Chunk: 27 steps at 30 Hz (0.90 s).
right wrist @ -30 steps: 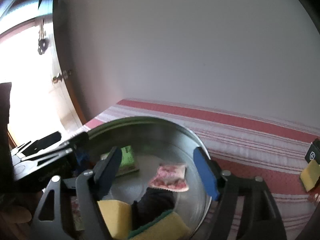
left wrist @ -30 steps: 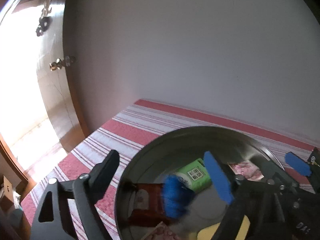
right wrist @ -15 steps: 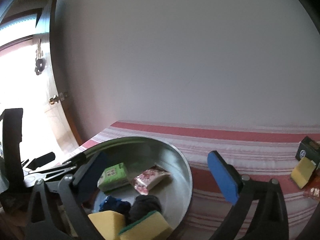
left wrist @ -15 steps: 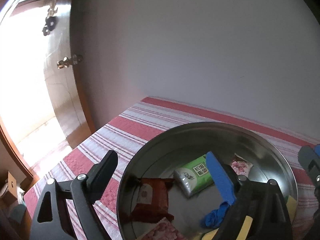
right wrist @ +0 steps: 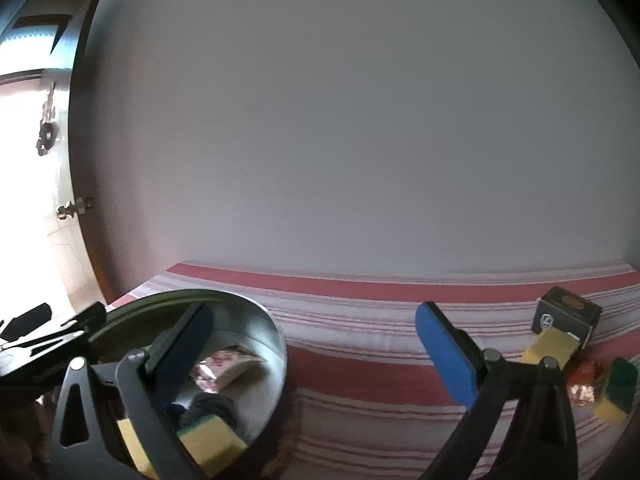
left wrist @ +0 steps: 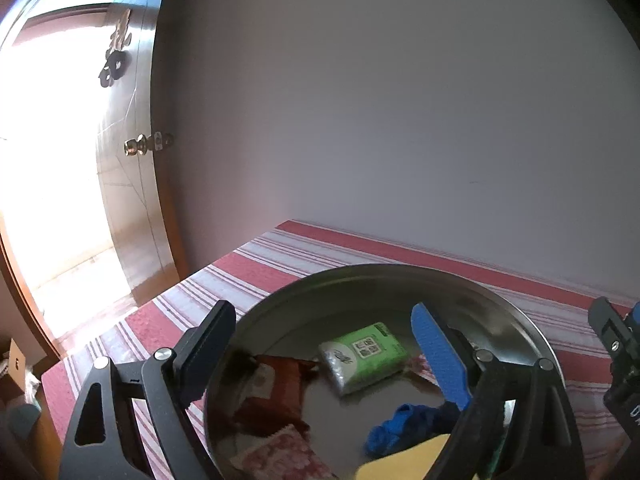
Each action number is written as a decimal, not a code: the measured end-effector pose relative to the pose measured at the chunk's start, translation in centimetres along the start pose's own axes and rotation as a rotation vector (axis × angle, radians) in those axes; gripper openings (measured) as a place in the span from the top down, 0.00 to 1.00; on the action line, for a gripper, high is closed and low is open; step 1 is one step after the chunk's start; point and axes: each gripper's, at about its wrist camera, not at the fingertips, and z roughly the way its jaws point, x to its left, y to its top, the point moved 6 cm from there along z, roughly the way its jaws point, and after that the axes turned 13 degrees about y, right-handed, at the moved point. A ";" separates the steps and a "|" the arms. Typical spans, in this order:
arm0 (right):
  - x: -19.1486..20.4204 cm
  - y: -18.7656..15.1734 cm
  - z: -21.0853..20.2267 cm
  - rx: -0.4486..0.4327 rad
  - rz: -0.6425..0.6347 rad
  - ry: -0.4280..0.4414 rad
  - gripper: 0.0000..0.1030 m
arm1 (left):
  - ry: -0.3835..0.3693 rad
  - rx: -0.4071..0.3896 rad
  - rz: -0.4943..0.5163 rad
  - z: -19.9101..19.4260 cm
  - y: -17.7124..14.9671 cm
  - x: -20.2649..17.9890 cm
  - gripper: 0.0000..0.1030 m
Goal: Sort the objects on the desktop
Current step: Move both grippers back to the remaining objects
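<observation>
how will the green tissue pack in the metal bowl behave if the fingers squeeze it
The green tissue pack looks soft and plastic-wrapped, so it would probably give under pressure and feel light. Its glossy film may be a bit slippery. It lies flat in the metal bowl, so rolling seems unlikely.

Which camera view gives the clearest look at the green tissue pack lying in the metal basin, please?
The left wrist view: the green tissue pack lies in full sight on the floor of the metal basin, label up. In the right wrist view, that gripper's own dark finger covers that part of the basin, so the pack is hidden.
</observation>
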 end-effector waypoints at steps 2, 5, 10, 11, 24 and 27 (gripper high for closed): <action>-0.5 -0.4 -0.1 0.010 0.001 -0.007 0.00 | 0.036 -0.042 -0.013 -0.8 0.1 0.1 0.11; -1.1 -1.1 0.2 0.041 0.018 -0.004 0.00 | 0.067 -0.109 -0.034 -2.1 0.2 0.1 0.11; -1.7 -1.7 -0.2 0.074 0.004 -0.016 0.00 | 0.049 -0.163 -0.010 -3.7 -0.6 -1.6 0.11; -1.9 -1.8 -0.5 0.074 0.000 -0.014 0.00 | 0.045 -0.169 0.004 -3.9 -0.8 -2.1 0.11; -6.4 -2.1 -4.8 0.062 -0.032 -0.111 0.00 | -0.059 -0.176 0.098 -6.4 -2.8 -7.4 0.11; -7.9 -2.1 -6.1 0.060 -0.037 -0.144 0.00 | -0.088 -0.187 0.116 -7.5 -3.0 -8.6 0.11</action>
